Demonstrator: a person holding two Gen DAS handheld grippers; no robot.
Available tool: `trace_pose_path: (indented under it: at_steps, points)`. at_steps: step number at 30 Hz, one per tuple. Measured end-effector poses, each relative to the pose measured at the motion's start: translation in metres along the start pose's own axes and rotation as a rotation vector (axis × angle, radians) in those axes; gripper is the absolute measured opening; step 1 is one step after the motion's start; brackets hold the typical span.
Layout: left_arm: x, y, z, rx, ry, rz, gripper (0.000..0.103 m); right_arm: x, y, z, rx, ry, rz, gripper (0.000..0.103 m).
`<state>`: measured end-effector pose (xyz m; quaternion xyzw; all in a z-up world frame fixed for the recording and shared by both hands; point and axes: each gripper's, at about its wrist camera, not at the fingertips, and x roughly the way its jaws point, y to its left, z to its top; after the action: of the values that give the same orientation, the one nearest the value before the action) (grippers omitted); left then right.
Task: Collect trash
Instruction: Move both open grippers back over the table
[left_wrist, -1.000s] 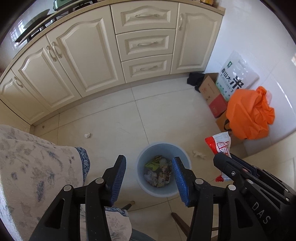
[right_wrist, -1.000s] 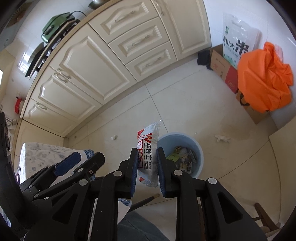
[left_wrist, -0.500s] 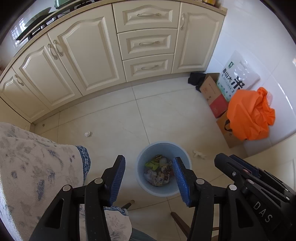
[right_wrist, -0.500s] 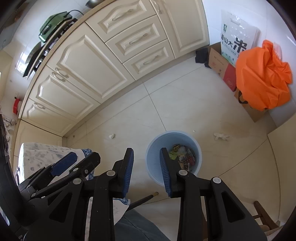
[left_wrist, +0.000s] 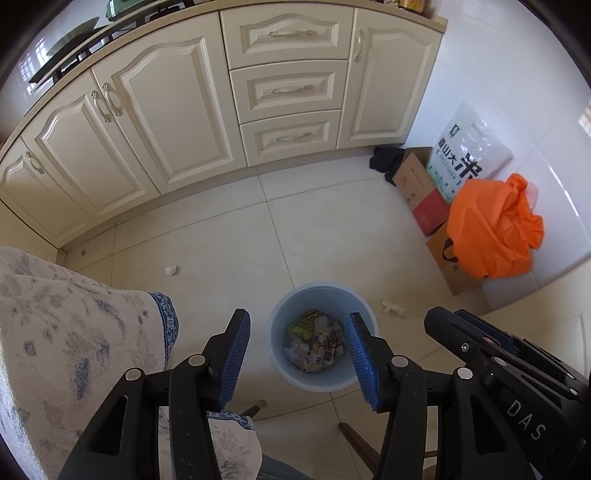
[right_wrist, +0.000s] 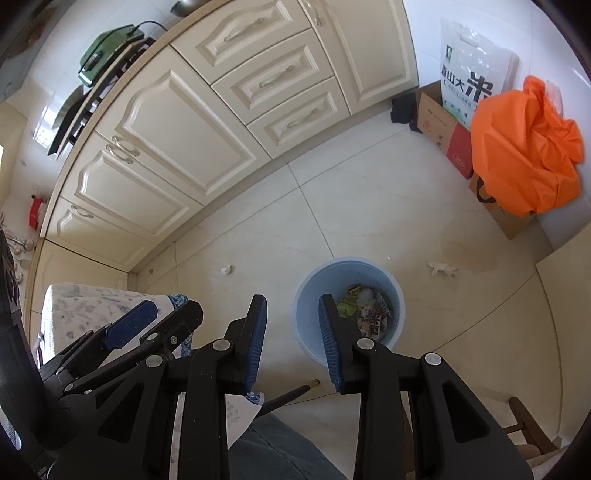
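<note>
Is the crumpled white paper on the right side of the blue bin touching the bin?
Apart. In the right wrist view, bare floor tile shows plainly between the crumpled white paper and the blue bin.

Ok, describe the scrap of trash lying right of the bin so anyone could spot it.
Start at the blue bin on the tiled floor. Toward the orange bag lies a white crumpled tissue, stretched out long, unlike the small round paper ball near the cabinets.

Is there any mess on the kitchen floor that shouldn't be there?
Yes. Two scraps lie on the tiles outside the blue trash bin: a crumpled white paper ball near the cabinets, and a torn white tissue on the bin's other side. The rest of the litter is inside the bin.
</note>
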<state>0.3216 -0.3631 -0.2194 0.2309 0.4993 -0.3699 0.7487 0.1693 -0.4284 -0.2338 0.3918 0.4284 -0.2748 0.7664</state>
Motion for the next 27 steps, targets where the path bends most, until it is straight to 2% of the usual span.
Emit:
trace_pose_path:
  at_steps: [10, 14, 19, 25, 27]
  points:
    - [-0.032, 0.017, -0.015, 0.000, -0.101, -0.041, 0.049, -0.029, 0.017, -0.009, -0.022, -0.082, -0.017, 0.030]
    - [-0.048, 0.030, -0.026, -0.012, -0.152, -0.089, 0.049, -0.046, 0.031, -0.010, -0.045, -0.131, -0.022, 0.030]
    - [-0.072, 0.053, -0.038, -0.028, -0.200, -0.090, 0.049, -0.061, 0.055, -0.010, -0.095, -0.185, -0.034, 0.030]
    - [-0.118, 0.086, -0.052, -0.111, -0.267, -0.092, 0.051, -0.084, 0.091, -0.004, -0.168, -0.243, 0.013, 0.031]
    - [-0.132, 0.098, -0.062, -0.156, -0.292, -0.075, 0.055, -0.089, 0.107, -0.002, -0.196, -0.249, 0.029, 0.039]
